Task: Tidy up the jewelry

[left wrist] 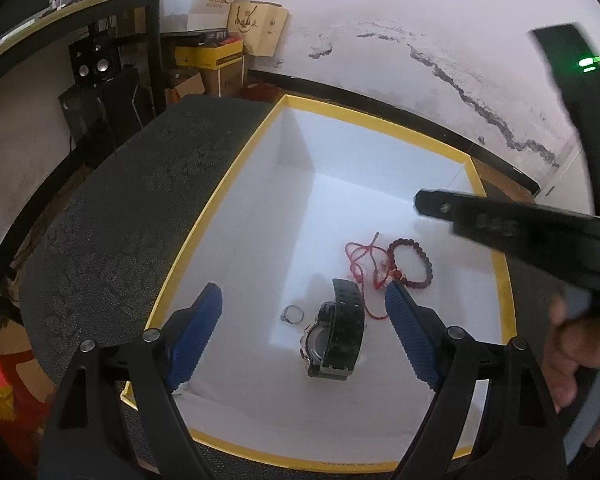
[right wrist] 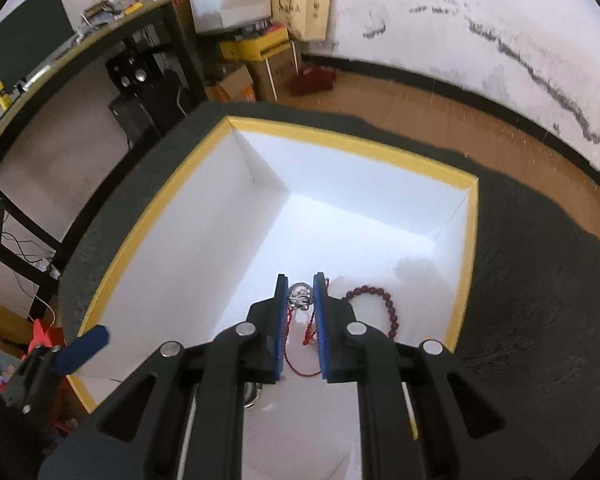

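- Right gripper, closest to the lens in its own view, has its jaws drawn narrow. A small silver piece sits between the blue pads at the tips and looks pinched there. It is too small to tell whether it is a chain or a charm.
- Judged from that, the step in hand is carrying this piece into the box, a white-lined one with a yellow rim, where the other jewelry already lies.
- Just below the narrow tips runs the red cord bracelet. The dark bead bracelet lies just beside it, toward the box's right wall.
- The next move probably calls for lowering the tips to a bare patch of the white floor and then spreading the jaws. Released above the red cord, the silver piece could tangle with it.
- Left gripper stands wide and holds nothing, hanging over the near end of the box.
- Between and below its fingers lies the black watch on its side, with a small ring just beside it, neither touched by the pads.
- From the left view the right gripper reaches in over the box's right side, blurred, above the bead bracelet and the red cord bracelet.
- Outside the box is the dark mat it rests on.
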A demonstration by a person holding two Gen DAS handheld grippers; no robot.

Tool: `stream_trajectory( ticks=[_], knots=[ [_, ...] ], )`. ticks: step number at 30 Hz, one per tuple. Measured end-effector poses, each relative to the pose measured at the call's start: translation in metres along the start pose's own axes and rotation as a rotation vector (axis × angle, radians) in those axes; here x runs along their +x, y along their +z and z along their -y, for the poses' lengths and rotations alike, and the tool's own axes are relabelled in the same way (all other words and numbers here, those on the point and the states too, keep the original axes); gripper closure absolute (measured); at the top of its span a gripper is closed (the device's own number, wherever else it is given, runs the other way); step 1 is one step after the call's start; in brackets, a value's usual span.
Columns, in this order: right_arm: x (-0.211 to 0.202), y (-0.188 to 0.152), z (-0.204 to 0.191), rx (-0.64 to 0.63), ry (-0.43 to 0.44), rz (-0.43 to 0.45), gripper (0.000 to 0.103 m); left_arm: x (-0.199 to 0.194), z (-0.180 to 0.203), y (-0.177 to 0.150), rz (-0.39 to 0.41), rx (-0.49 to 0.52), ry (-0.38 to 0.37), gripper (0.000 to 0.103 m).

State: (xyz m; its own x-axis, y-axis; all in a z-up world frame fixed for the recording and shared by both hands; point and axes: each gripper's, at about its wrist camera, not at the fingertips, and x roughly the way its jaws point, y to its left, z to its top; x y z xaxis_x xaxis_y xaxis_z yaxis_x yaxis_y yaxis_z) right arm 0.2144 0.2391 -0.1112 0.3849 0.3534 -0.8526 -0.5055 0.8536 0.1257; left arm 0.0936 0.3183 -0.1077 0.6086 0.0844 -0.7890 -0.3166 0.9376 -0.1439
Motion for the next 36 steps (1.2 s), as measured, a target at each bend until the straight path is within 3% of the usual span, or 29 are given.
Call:
stream_trajectory(
  ticks=[14,16,17,18,23,28,32,36],
  knots=[
    [0.039,0.001,0.009,-0.018,-0.048,-0.105,0.089,-0.004,-0.014,0.005,0.027,-0.052,0.005,0.021],
    [0.036,0.002,0.012,-0.022,-0.036,-0.104,0.067,-0.006,-0.019,0.007,0.036,-0.069,0.015,0.021],
    [0.033,0.002,0.014,-0.023,-0.019,-0.092,0.033,-0.006,-0.021,0.009,0.039,-0.079,0.018,0.021],
    [0.029,0.001,0.016,-0.021,-0.003,-0.078,0.022,-0.006,-0.024,0.01,0.042,-0.093,0.02,0.021],
    [0.0,0.0,0.024,-0.028,0.029,-0.029,0.022,-0.013,-0.026,0.018,0.089,-0.14,0.027,0.021],
    [-0.068,-0.022,0.069,0.001,0.026,0.104,0.007,-0.015,-0.005,0.023,0.119,-0.161,-0.013,0.011],
    [-0.12,-0.062,0.134,0.1,-0.012,0.171,0.007,-0.02,0.044,0.022,0.144,-0.089,-0.069,0.008],
    [-0.166,-0.109,0.2,0.188,-0.152,0.274,0.007,-0.031,0.113,0.015,0.17,-0.002,-0.162,0.006]
  ],
)
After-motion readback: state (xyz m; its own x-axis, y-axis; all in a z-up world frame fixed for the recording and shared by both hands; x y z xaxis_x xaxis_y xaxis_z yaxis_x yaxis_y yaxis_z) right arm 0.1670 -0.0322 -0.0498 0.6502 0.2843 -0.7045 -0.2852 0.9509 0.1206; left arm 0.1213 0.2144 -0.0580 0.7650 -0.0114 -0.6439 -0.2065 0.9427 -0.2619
